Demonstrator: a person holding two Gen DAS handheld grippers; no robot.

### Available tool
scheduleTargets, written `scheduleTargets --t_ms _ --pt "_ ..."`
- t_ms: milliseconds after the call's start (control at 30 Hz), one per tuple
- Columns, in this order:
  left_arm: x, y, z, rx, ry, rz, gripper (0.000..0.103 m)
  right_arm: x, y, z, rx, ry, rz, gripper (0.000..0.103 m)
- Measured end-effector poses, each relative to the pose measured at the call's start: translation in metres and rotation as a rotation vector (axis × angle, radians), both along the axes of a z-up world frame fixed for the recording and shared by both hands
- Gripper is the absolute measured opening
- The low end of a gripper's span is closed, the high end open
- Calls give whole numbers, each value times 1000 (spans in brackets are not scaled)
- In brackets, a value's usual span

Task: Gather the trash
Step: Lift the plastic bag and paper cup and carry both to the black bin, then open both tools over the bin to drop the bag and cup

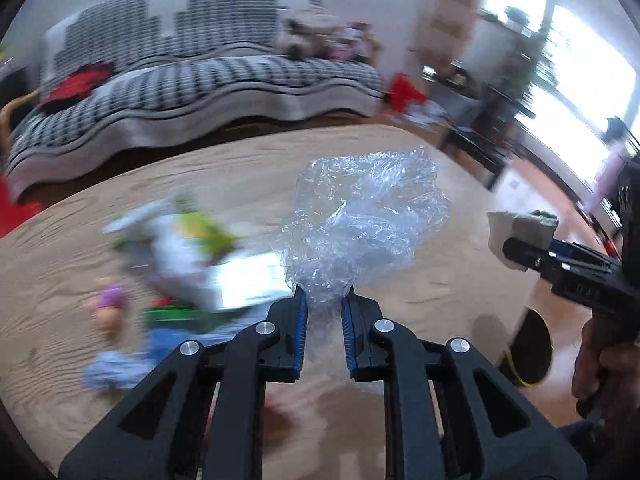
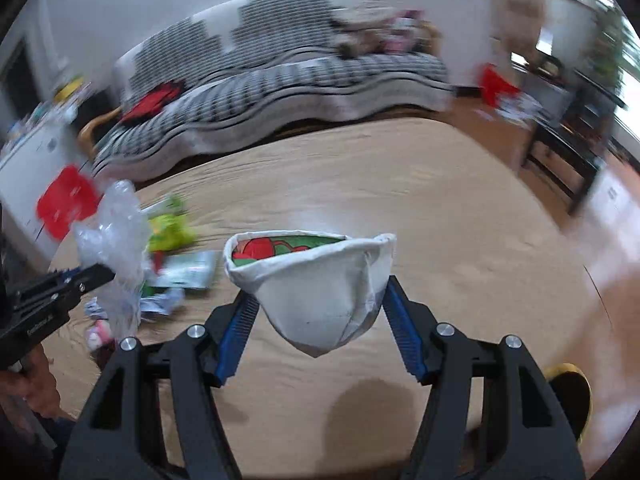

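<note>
Two handheld grippers are hovering over a light wood-grain table (image 1: pixel 400 160), each carrying one piece of trash. The left gripper (image 1: pixel 325 300) is pinching the neck of a crumpled clear plastic wrap (image 1: pixel 364 220); its blue pads are nearly together on the film, and the bulk of the wrap is billowing up beyond the fingertips, clear of the tabletop. In the right wrist view the same wrap (image 2: pixel 116 240) is showing at the left edge, hanging from that gripper. The right gripper (image 2: pixel 318 312) is holding a squashed white paper cup (image 2: pixel 320 292) between its blue pads, jaws standing fairly wide to span it; the cup is lifted off the table, its mouth facing away and showing a red-and-green printed lining. In the left wrist view this gripper (image 1: pixel 516 248) is entering from the right with a hand (image 1: pixel 604 368) on its grip. A blurred heap of remaining litter (image 1: pixel 192 264) is lying on the table's left part: white, green, blue and purple wrappers, details unreadable. A sofa with a black-and-white patterned cover (image 2: pixel 280 80) is standing behind the table. A dark round bin with a yellow rim (image 1: pixel 532 348) is sitting on the floor beside the table's right edge.
</note>
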State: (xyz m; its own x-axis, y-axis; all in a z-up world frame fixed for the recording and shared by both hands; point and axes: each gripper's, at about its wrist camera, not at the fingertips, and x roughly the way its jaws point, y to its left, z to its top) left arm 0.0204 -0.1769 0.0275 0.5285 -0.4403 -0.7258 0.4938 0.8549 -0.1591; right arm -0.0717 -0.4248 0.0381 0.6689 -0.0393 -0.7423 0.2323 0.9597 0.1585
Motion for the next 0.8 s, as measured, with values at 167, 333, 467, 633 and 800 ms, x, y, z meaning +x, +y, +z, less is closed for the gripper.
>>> scheduleTargets --t_ms 167,333,467,633,800 --pt "-47 -113 -12 -21 35 -235 15 -89 -117 -15 56 43 -297 63" --pt "-102 -223 -48 -19 126 -446 15 -171 -203 -45 114 133 -550 63" --pt "-132 -293 -88 -23 248 -553 15 -217 -253 -74 209 208 -693 63" --pt "-155 -351 -139 0 322 -630 15 -247 -288 -103 278 275 -767 63" --pt "-162 -375 -175 37 368 -649 15 -261 -304 -117 320 293 -802 63"
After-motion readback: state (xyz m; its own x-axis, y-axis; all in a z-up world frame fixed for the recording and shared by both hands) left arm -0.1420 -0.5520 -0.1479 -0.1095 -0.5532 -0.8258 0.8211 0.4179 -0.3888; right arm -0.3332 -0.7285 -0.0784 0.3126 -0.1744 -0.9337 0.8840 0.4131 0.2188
